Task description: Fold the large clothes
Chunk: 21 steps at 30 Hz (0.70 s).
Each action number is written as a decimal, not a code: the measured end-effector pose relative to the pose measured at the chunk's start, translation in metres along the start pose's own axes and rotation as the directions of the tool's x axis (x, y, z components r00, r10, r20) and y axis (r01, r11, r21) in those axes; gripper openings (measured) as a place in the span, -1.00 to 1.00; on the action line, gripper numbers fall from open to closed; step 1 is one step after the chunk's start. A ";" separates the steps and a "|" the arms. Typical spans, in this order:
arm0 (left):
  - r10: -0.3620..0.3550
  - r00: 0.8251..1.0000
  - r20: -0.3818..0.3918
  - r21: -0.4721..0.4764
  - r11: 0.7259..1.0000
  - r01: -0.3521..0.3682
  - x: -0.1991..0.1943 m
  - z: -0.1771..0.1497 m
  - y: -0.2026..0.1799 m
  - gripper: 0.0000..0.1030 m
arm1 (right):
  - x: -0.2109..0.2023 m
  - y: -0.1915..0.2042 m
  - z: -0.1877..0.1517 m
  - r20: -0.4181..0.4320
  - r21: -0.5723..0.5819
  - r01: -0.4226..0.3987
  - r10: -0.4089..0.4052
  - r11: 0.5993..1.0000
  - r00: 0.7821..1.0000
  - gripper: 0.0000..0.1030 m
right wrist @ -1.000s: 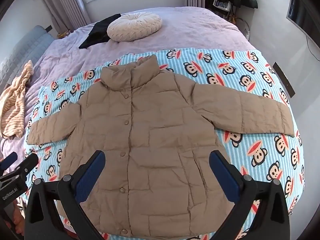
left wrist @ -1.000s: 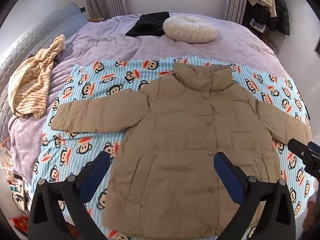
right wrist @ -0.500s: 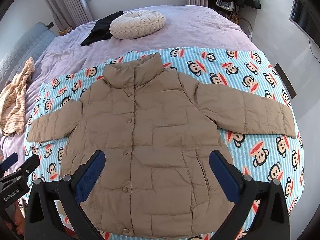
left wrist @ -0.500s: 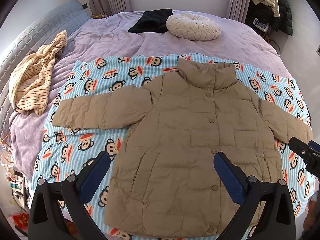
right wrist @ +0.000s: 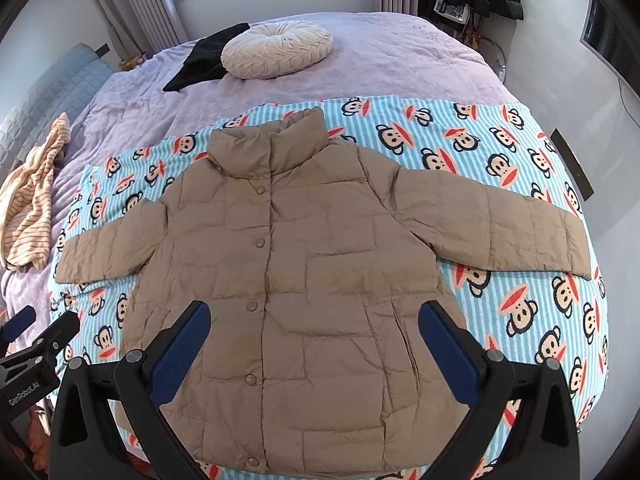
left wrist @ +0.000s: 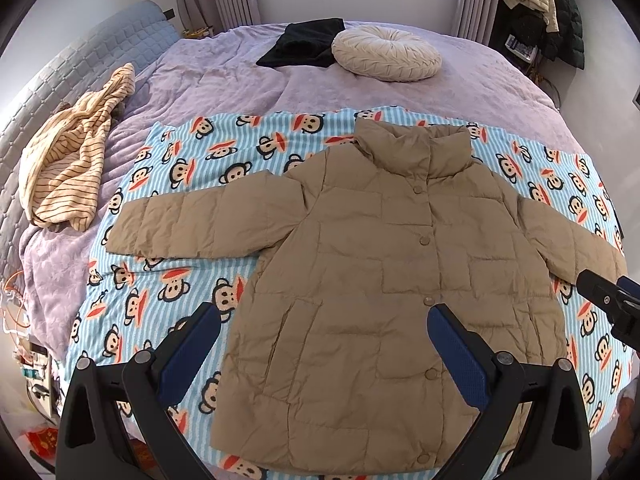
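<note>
A lilac bed (left wrist: 480, 92) is filling both views, with a monkey-print sheet (left wrist: 168, 300) lying across its near half. On the sheet a tan jacket (left wrist: 384, 280) is lying flat, buttoned, collar far, hem near, sleeves stretching left and right. Both tongs are hovering wide and empty above the hem: the left gripper (left wrist: 320, 332) is sitting nearer the left sleeve (left wrist: 192, 220), the right gripper (right wrist: 314, 328) nearer the right sleeve (right wrist: 500, 224), so each sleeve probably suits its own side.
</note>
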<state>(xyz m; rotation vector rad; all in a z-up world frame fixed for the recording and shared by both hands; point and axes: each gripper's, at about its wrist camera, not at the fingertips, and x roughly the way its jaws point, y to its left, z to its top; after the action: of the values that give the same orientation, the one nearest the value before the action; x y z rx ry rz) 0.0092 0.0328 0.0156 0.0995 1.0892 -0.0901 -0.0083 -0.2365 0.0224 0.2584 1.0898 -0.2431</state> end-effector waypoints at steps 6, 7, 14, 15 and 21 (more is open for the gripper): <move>0.003 1.000 -0.003 -0.002 1.000 -0.003 0.001 0.001 0.000 1.00 | 0.000 0.000 0.000 0.002 0.000 0.001 -0.001 1.000 1.000 1.00; 0.002 1.000 -0.003 -0.002 1.000 -0.002 0.001 0.001 0.000 1.00 | 0.000 0.001 0.000 0.002 0.000 0.001 -0.001 1.000 1.000 1.00; 0.003 1.000 -0.004 -0.004 1.000 -0.003 0.000 0.001 -0.004 1.00 | 0.000 0.001 0.000 0.003 -0.002 0.001 -0.001 1.000 1.000 1.00; 0.004 1.000 -0.003 -0.003 1.000 -0.004 0.000 0.001 -0.004 1.00 | 0.000 0.001 0.000 0.003 0.000 0.000 0.000 1.000 1.000 1.00; 0.005 1.000 -0.003 -0.003 1.000 -0.005 0.000 0.001 -0.005 1.00 | 0.000 0.002 0.000 0.002 0.001 0.001 -0.001 1.000 1.000 1.00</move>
<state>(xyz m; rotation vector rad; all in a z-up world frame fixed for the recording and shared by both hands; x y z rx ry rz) 0.0096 0.0280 0.0159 0.0994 1.0925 -0.0840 -0.0075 -0.2342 0.0229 0.2585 1.0875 -0.2443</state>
